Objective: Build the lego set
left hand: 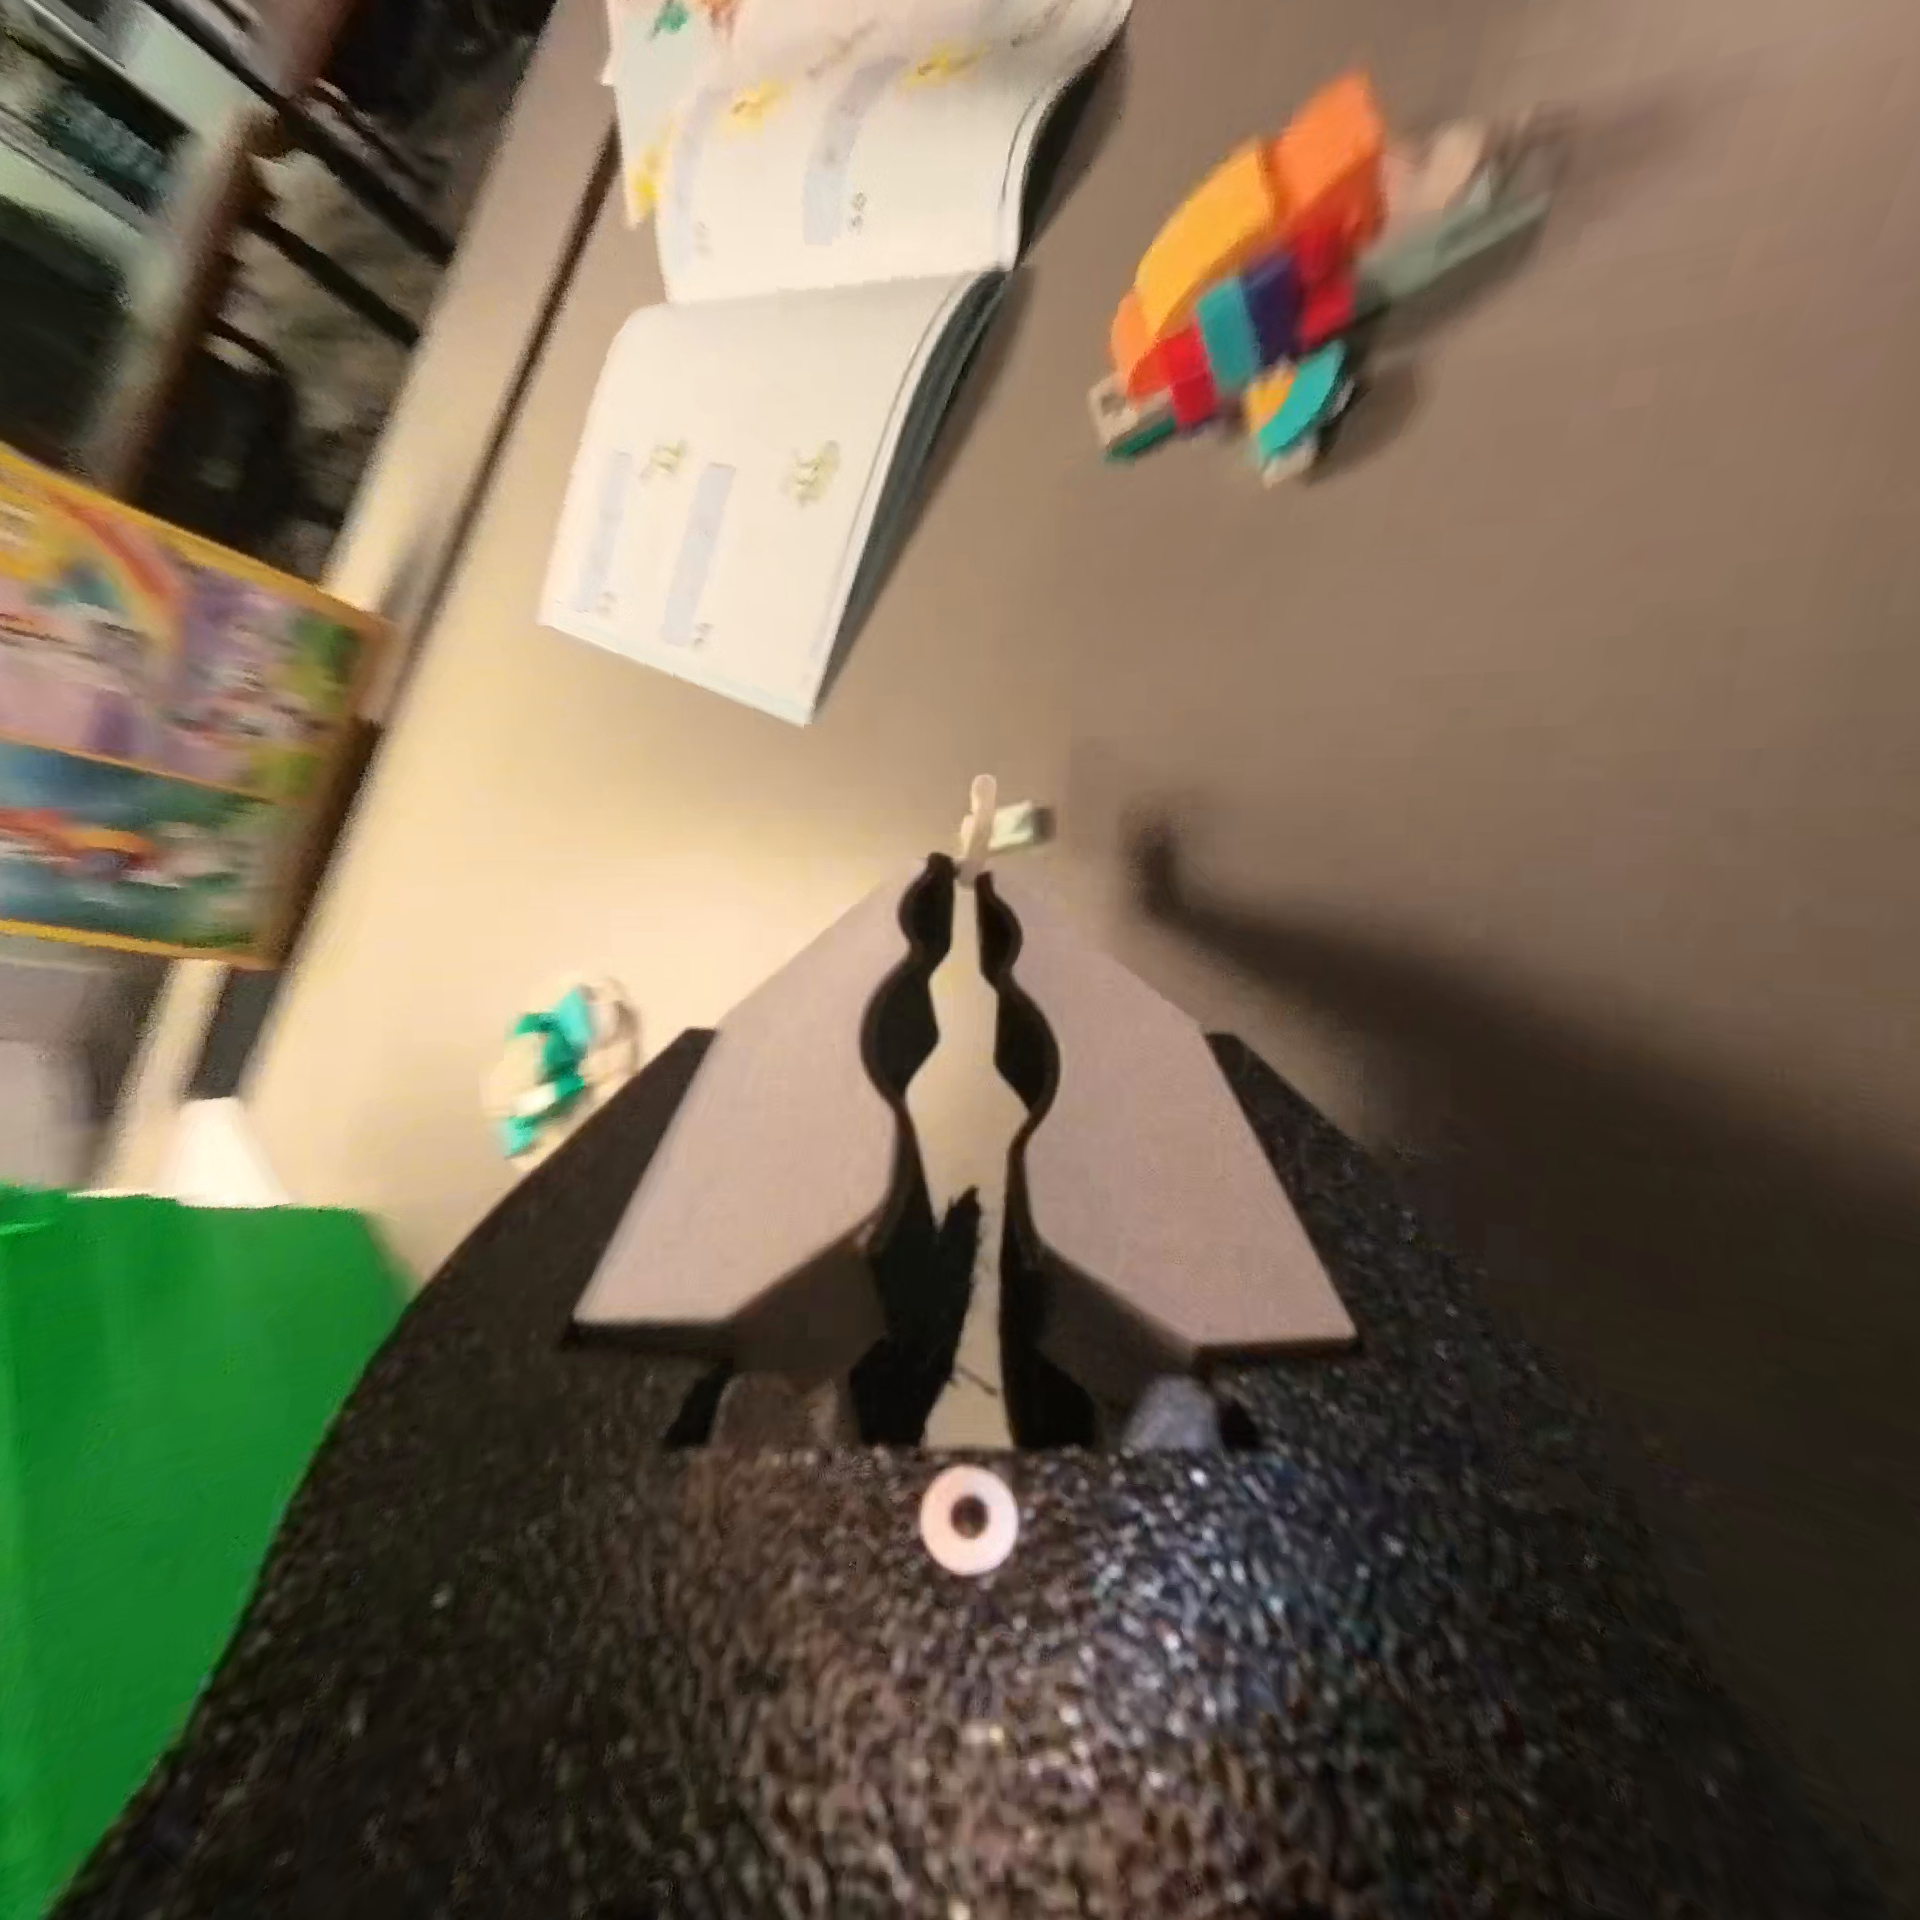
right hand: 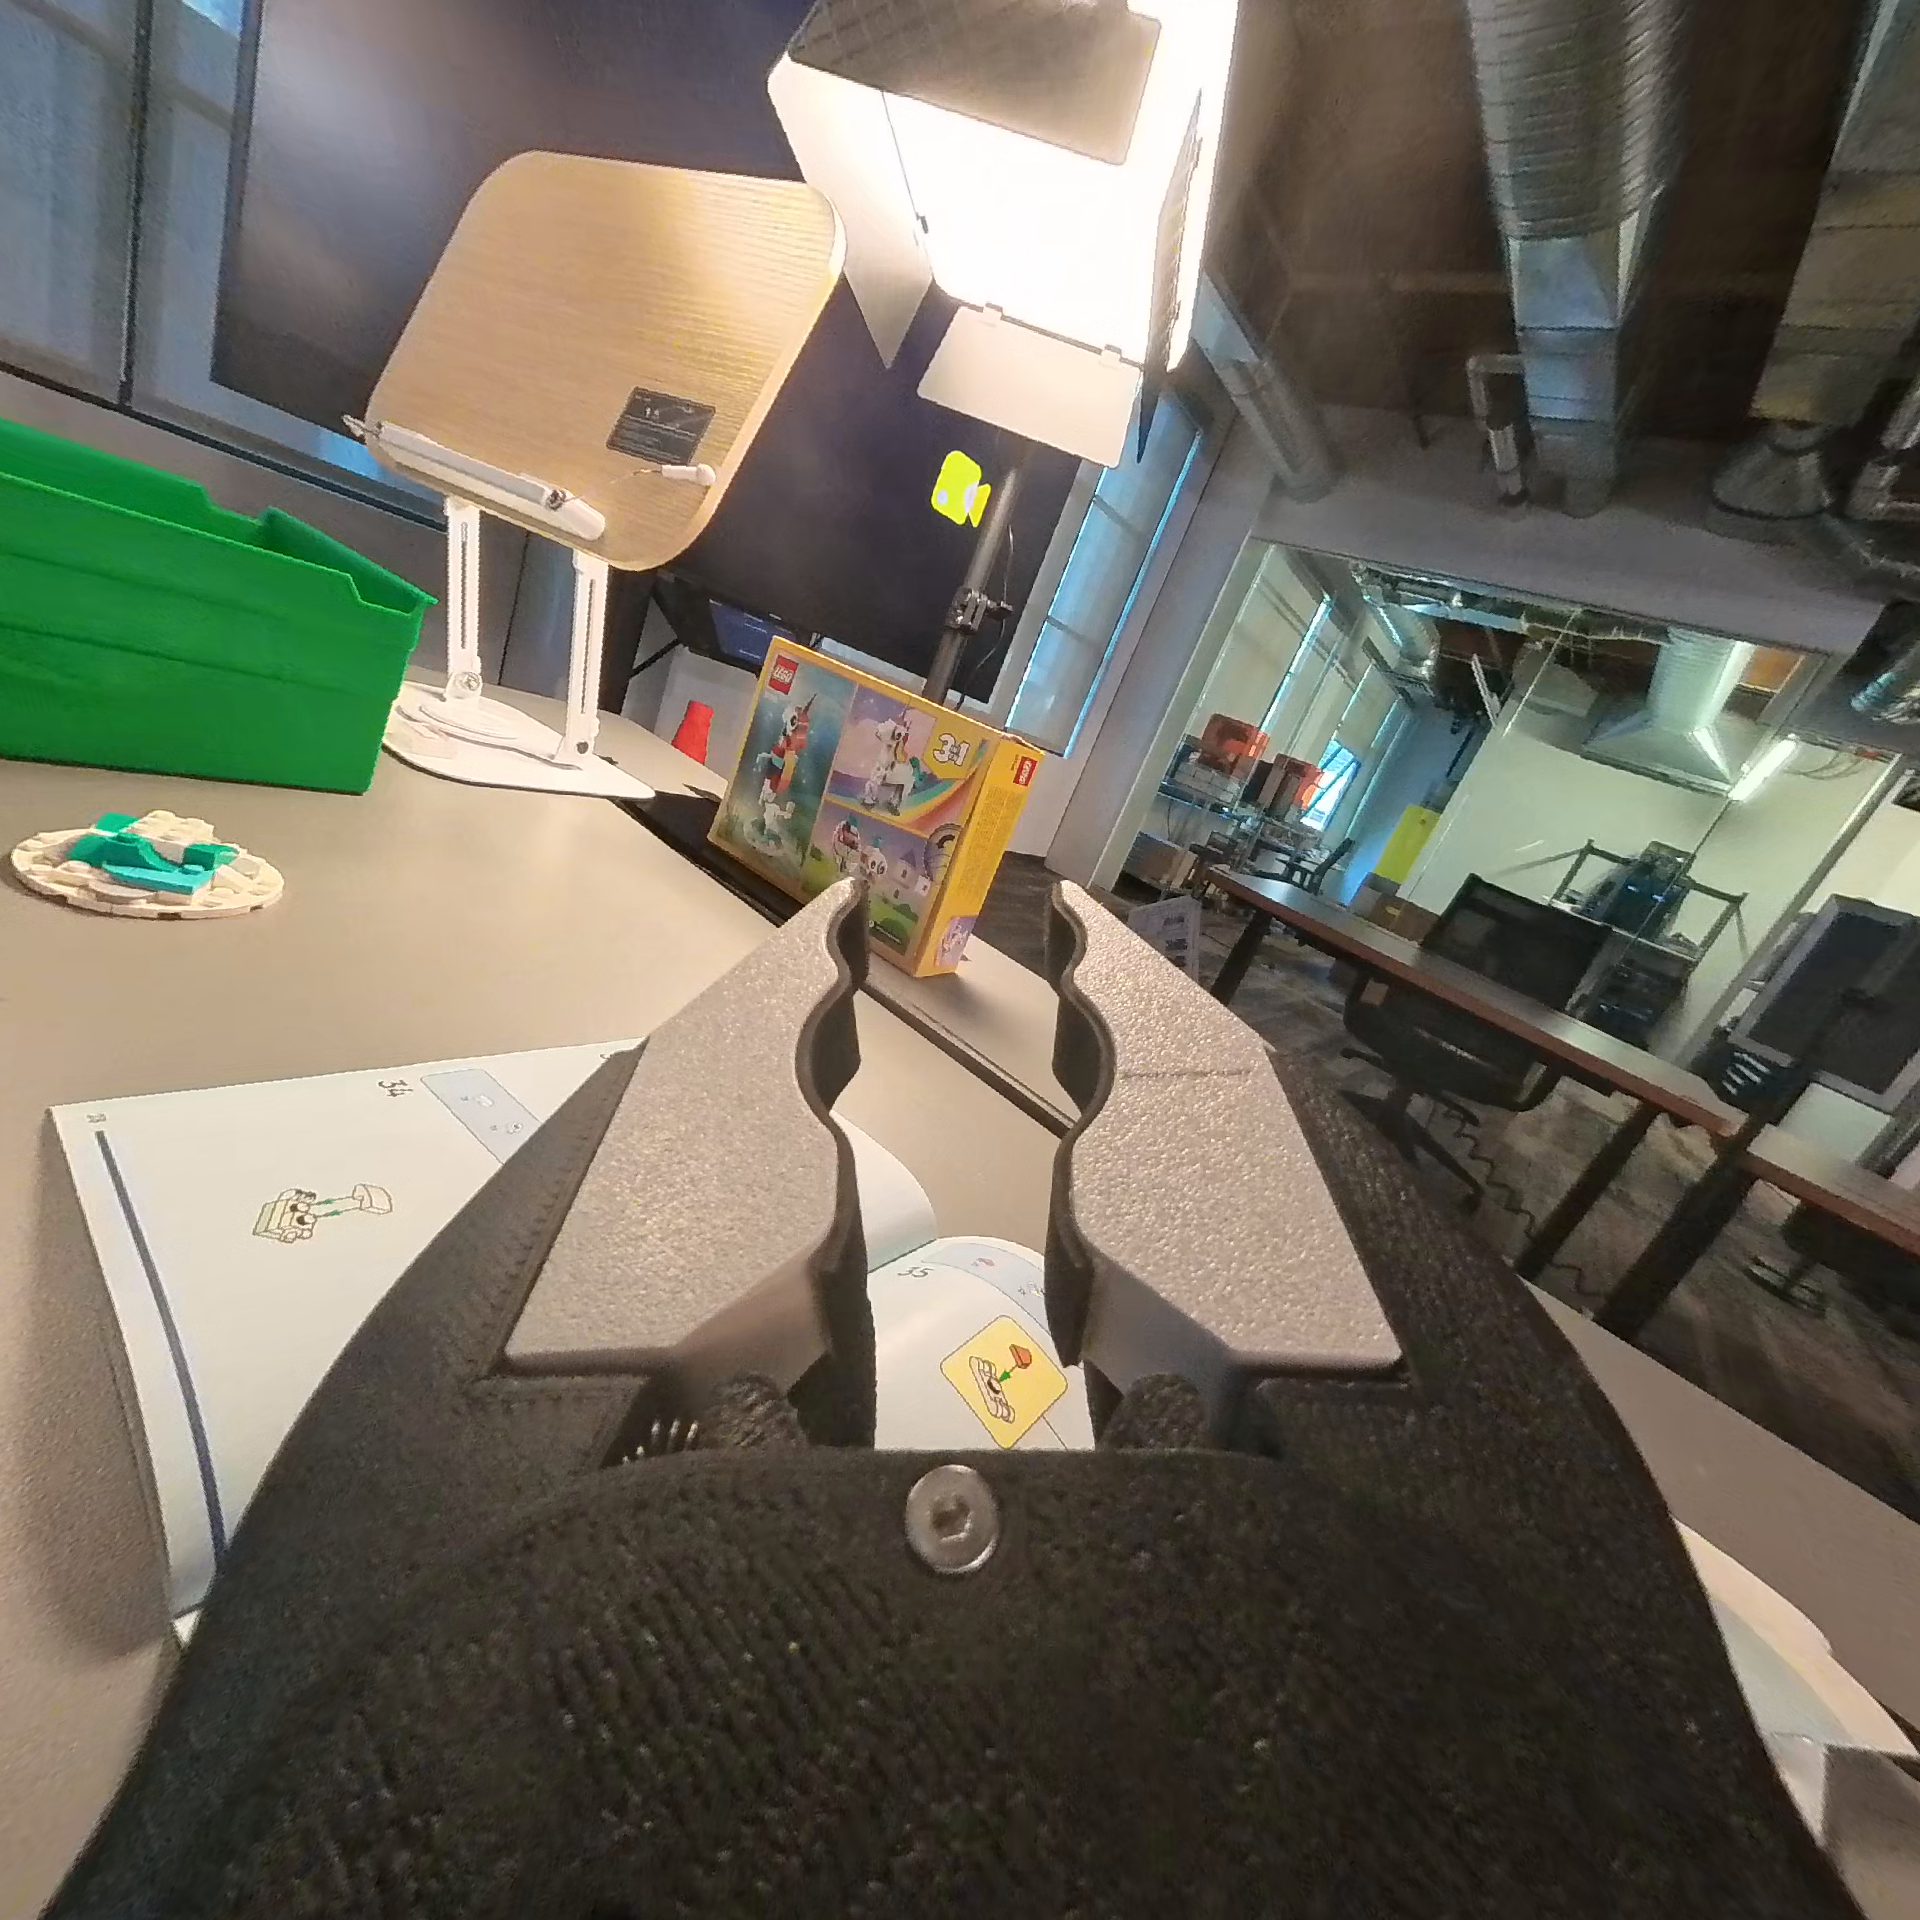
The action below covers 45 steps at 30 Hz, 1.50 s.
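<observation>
The left gripper is pinching a small pale piece at its very tips, jaws almost closed. It is better carrying it slowly to the colourful model (blurred, blocky, glossy plastic) lying well apart on the matte table. The right gripper is hanging open and empty over the paper instruction booklet.

Green bin, yellow Lego box, white booklet with pale blue panels, orange, red and teal model, white round plate bearing teal bricks
</observation>
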{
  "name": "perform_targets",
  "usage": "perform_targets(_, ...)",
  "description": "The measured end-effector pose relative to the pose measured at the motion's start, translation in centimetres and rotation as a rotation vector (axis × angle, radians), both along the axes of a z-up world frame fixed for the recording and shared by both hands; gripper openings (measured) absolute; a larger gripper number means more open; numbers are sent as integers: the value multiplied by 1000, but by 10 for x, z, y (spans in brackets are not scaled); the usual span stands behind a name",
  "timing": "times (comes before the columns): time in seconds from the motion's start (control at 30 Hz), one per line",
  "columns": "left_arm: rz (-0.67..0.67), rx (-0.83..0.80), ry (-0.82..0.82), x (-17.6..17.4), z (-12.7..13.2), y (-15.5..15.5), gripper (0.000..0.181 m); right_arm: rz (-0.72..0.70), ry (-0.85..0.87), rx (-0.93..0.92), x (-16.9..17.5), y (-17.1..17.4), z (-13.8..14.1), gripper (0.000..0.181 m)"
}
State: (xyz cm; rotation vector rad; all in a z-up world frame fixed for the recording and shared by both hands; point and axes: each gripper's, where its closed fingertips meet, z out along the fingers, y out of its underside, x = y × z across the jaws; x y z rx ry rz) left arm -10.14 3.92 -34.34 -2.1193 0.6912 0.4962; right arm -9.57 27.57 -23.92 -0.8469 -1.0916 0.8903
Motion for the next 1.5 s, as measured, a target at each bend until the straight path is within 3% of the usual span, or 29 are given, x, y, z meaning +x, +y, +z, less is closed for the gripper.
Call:
perform_targets(0.17,-27,-103,513,-25,-5,-10,3,0,0,0,0,0,0,32)
perform_targets(0.43,-126,-258,739,-34,-12,-23,4,1,-2,3,0,0,0,32)
perform_targets(0.63,-134,-365,586,-33,-17,-34,6,1,-2,3,0,-1,0,32)
perform_targets(0.9,-21,-388,267,-31,-14,-46,18,2,0,0,0,0,0,32)
perform_targets(1.13,57,-223,93,-26,1,-47,27,2,3,-5,0,0,0,32)
perform_targets(1.33,69,-71,-248,11,10,-29,25,3,9,-16,1,2,1,32)
perform_targets(1.5,128,-71,-403,12,5,-16,28,4,7,-11,0,1,1,32)
